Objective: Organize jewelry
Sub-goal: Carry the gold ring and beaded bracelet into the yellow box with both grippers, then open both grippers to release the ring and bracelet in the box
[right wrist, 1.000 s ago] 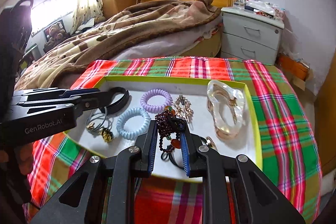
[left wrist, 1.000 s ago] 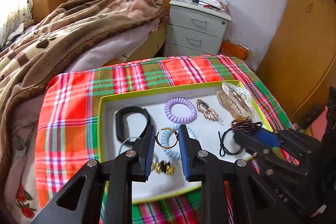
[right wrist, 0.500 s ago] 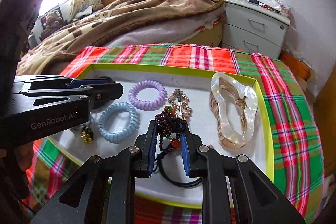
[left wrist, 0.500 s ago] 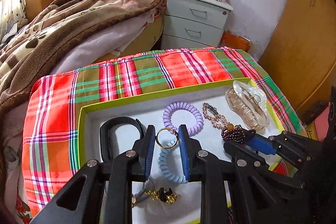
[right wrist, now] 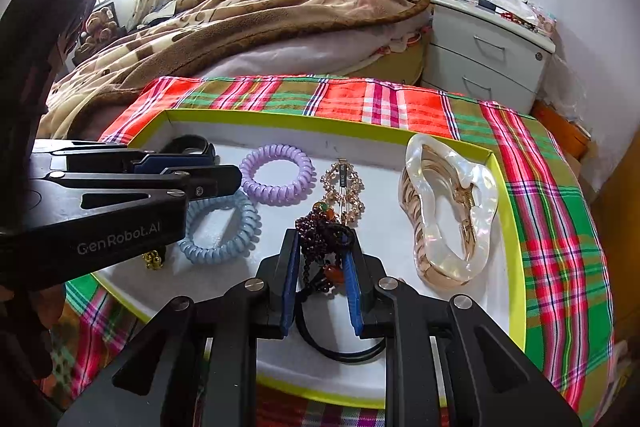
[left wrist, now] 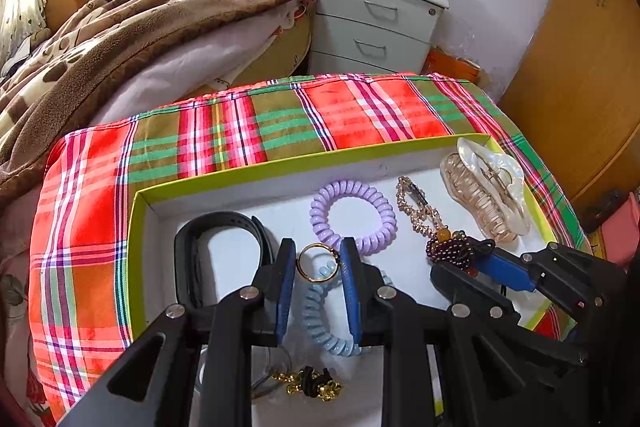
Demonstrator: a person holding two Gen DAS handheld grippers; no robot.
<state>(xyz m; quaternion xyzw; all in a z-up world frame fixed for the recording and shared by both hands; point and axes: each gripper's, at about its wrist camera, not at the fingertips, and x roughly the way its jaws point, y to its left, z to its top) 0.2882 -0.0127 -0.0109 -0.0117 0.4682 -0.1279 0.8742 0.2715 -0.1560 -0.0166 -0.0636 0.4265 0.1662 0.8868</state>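
Gold ring (left wrist: 317, 262): light, rigid, slippery; clamped edgewise in left tongs (left wrist: 316, 267) above tray (left wrist: 256, 169). Beaded bracelet (right wrist: 324, 235): limp, bunched; clamped in right tongs (right wrist: 322, 267), over tray centre.

My gold ring (left wrist: 318, 262) stands upright between the left pads; the dark bead bracelet (right wrist: 325, 233) hangs bunched between the right ones — both above the white, lime-rimmed tray (right wrist: 316, 125). In it lie 2 coil ties — lilac (right wrist: 277, 174) and blue (right wrist: 219, 230) — a pearly claw clip (right wrist: 448, 209), a gold barrette (right wrist: 343, 187) and a black band (left wrist: 224, 227).
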